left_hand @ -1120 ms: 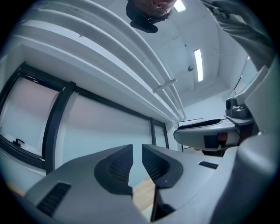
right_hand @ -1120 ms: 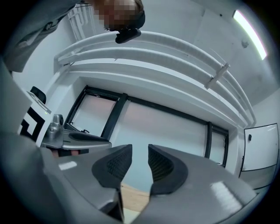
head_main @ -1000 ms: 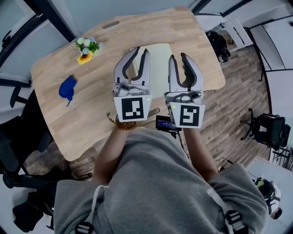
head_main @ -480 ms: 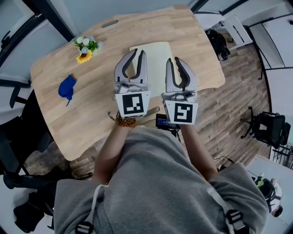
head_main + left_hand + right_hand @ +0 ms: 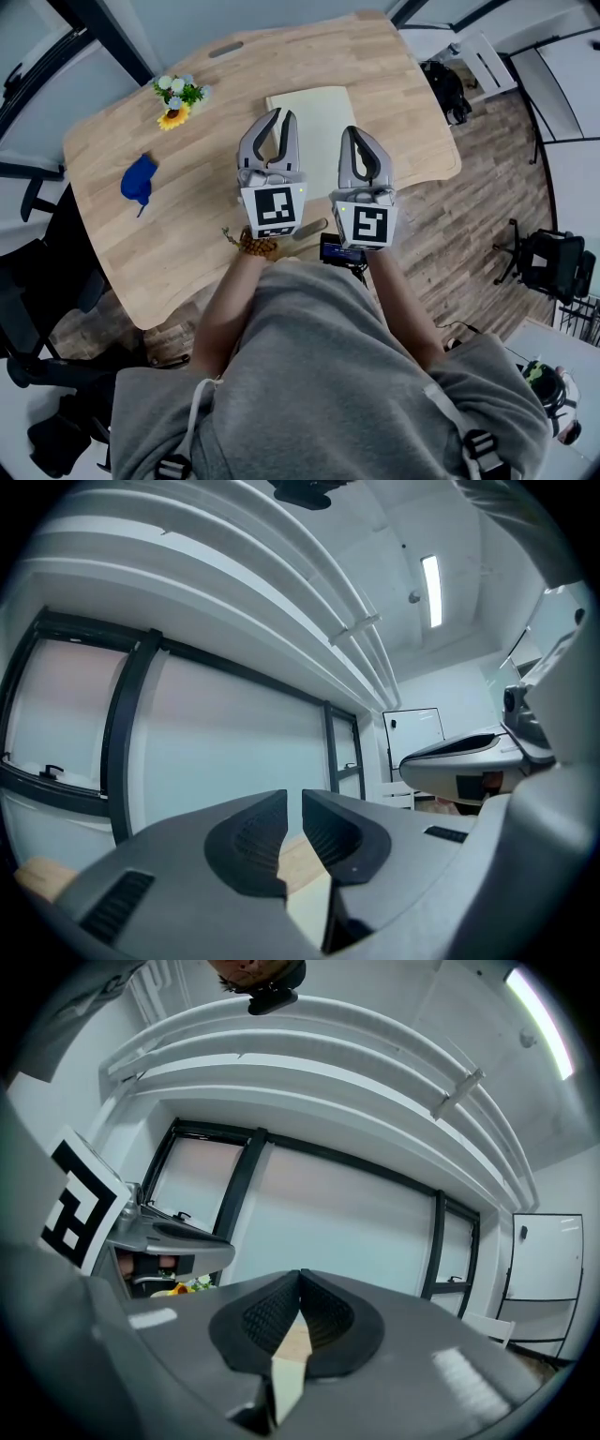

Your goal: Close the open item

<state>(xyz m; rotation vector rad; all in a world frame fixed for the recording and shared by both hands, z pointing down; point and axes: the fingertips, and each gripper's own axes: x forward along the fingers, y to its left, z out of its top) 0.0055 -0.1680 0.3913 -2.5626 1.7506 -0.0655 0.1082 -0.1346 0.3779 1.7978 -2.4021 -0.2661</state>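
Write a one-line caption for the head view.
Left gripper slightly open, right gripper shut, over a pale cream rectangular pad on a light wooden table.

The head camera sat high above the person's shoulders and faced steeply down on the wooden table (image 5: 187, 216), seeing the left gripper (image 5: 281, 117) and right gripper (image 5: 356, 131) from behind. Each gripper camera rode close behind its own jaws, facing level over the tabletop toward the glazed wall (image 5: 234, 752). Both caught that wall, and each glimpsed the other gripper at its edge.
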